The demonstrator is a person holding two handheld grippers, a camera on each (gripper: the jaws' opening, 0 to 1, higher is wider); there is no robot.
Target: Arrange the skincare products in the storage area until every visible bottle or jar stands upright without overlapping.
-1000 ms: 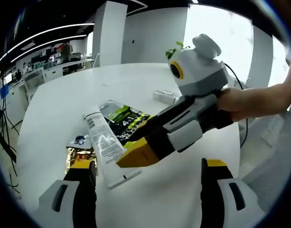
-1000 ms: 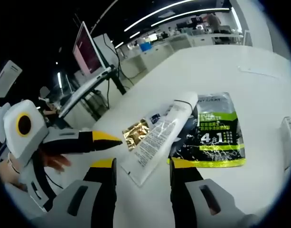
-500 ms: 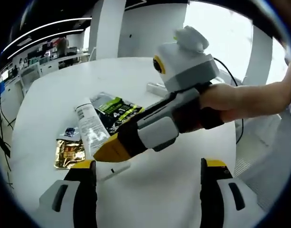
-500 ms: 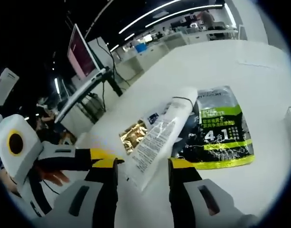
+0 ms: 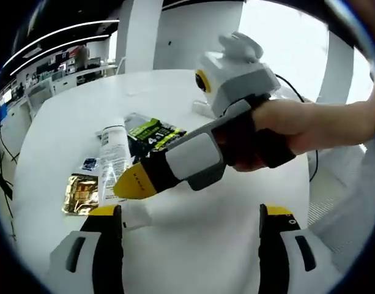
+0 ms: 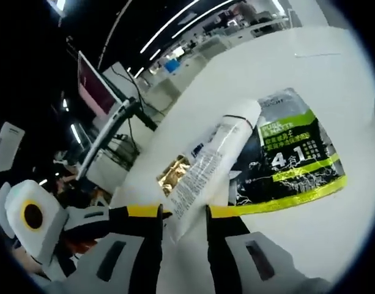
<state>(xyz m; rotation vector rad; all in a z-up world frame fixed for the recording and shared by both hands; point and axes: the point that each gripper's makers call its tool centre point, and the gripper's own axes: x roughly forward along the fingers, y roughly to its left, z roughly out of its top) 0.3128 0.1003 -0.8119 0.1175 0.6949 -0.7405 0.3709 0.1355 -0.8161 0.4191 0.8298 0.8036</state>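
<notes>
A white tube (image 5: 114, 160) lies flat on the round white table (image 5: 205, 251), its cap end resting on a black-and-green pouch (image 5: 152, 133). My right gripper (image 5: 135, 182), held by a hand, reaches in from the right and sits over the tube's flat end. In the right gripper view the tube (image 6: 215, 156) runs down between my right gripper's (image 6: 184, 212) yellow tips, which press its sides. The pouch (image 6: 294, 162) lies to the right. My left gripper (image 5: 190, 211) hangs open near the table's front, nothing between its fingers.
A gold sachet (image 5: 82, 193) and a small blue sachet (image 5: 89, 164) lie left of the tube. A flat white item (image 5: 202, 109) sits behind the pouch. The left gripper's body (image 6: 59, 223) is at the lower left. Desks and a monitor (image 6: 92, 86) stand beyond the table.
My right gripper has slid forward along the tube and its jaws have narrowed onto the tube's sides. The left gripper stays open.
</notes>
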